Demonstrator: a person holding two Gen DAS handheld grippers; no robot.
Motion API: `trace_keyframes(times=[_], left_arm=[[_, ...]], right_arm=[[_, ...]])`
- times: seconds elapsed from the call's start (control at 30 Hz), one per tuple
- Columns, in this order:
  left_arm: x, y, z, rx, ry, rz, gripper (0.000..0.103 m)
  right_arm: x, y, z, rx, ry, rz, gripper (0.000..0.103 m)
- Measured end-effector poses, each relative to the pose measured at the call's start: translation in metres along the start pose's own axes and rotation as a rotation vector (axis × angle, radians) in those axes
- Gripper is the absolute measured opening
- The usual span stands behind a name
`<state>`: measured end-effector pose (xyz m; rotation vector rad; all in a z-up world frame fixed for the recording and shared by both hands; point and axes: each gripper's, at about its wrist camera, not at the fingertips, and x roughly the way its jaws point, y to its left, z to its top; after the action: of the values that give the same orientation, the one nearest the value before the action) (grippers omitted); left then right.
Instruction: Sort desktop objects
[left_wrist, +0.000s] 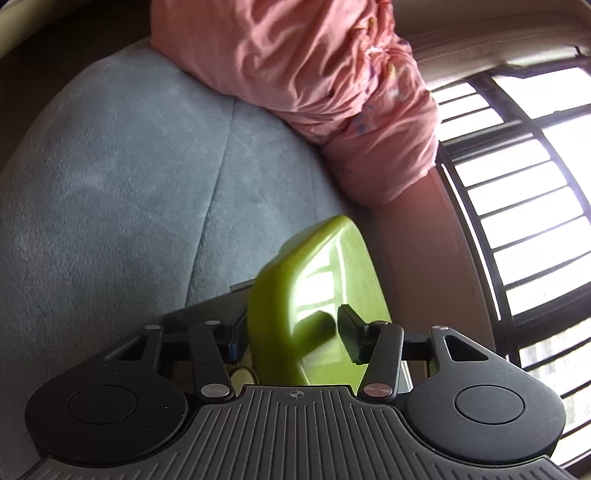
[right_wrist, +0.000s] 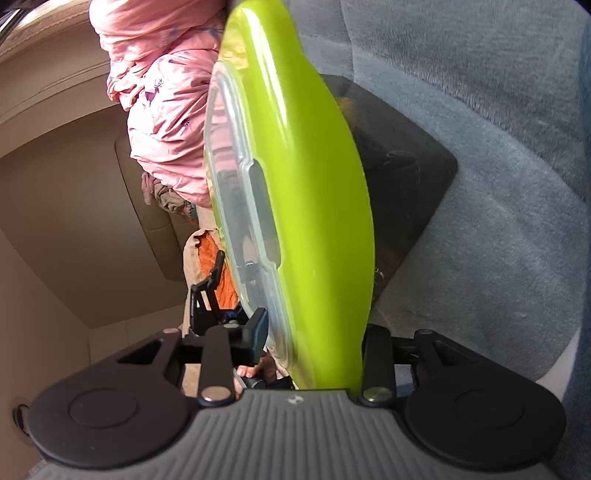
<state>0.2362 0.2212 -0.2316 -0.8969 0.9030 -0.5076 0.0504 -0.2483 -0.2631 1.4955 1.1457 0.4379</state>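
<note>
Both grippers clamp the green lidded box (right_wrist: 306, 206): the left gripper (left_wrist: 295, 332) at one end, the right gripper (right_wrist: 314, 339) at the other; it hangs over the grey cushion (left_wrist: 110, 184), apparently unplaced; sorting remains unfinished.

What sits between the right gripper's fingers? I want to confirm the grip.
The green box with its clear lid fills the gap of the right gripper, seen in the right wrist view.
</note>
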Motion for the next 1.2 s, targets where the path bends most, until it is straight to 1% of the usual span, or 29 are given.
trace_keyframes(times=[0.07, 0.13, 0.27, 0.47, 0.63, 0.73, 0.77, 0.8, 0.83, 0.87, 0.9, 0.93, 0.97, 1.0, 1.1, 1.17, 1.2], left_arm=[[-0.002, -0.006, -0.002, 0.028, -0.003, 0.005, 0.053], [-0.003, -0.003, -0.003, 0.021, 0.003, 0.005, 0.053], [-0.005, -0.004, -0.004, 0.018, 0.007, 0.002, 0.052], [-0.017, -0.015, -0.018, 0.04, -0.007, 0.016, 0.052], [-0.056, -0.021, -0.059, 0.027, -0.041, -0.019, 0.053], [-0.079, -0.015, -0.092, -0.01, -0.016, -0.078, 0.052], [-0.085, -0.015, -0.101, -0.012, -0.001, -0.086, 0.053], [-0.092, -0.015, -0.107, -0.007, 0.004, -0.076, 0.059], [-0.098, -0.015, -0.109, -0.008, -0.009, -0.051, 0.066], [-0.105, -0.012, -0.108, -0.026, -0.035, -0.024, 0.084], [-0.111, -0.008, -0.101, -0.053, -0.067, -0.005, 0.092], [-0.114, -0.004, -0.091, -0.077, -0.11, 0.008, 0.096], [-0.115, -0.002, -0.077, -0.088, -0.128, 0.019, 0.097], [-0.108, 0.0, -0.065, -0.095, -0.104, 0.014, 0.098], [-0.063, 0.003, -0.031, -0.155, 0.063, -0.084, 0.101], [-0.032, 0.0, -0.016, -0.192, 0.135, -0.062, 0.102], [-0.017, -0.001, -0.009, -0.211, 0.171, -0.051, 0.102]], right_arm=[[0.002, 0.001, 0.0, -0.001, 0.001, -0.004, 0.039], [0.002, 0.003, -0.001, -0.009, 0.001, -0.016, 0.04], [-0.001, 0.006, -0.003, -0.019, -0.001, -0.027, 0.04], [-0.008, 0.007, -0.005, -0.033, 0.003, -0.036, 0.041], [-0.018, 0.02, -0.006, -0.133, -0.014, -0.087, 0.047], [-0.021, 0.029, -0.007, -0.197, -0.021, -0.112, 0.048], [-0.021, 0.03, -0.007, -0.211, -0.02, -0.116, 0.048], [-0.021, 0.03, -0.006, -0.217, -0.019, -0.116, 0.048], [-0.021, 0.028, -0.004, -0.216, -0.018, -0.112, 0.048], [-0.02, 0.027, -0.003, -0.214, -0.017, -0.108, 0.048], [-0.021, 0.025, -0.002, -0.214, -0.015, -0.106, 0.048], [-0.02, 0.024, -0.001, -0.217, -0.015, -0.102, 0.048], [-0.021, 0.023, -0.001, -0.224, -0.017, -0.1, 0.048], [-0.021, 0.022, 0.0, -0.231, -0.017, -0.097, 0.048], [-0.021, 0.017, 0.003, -0.234, -0.01, -0.079, 0.048], [-0.021, 0.015, 0.005, -0.234, 0.001, -0.077, 0.049], [-0.023, 0.015, 0.007, -0.238, 0.004, -0.083, 0.052]])
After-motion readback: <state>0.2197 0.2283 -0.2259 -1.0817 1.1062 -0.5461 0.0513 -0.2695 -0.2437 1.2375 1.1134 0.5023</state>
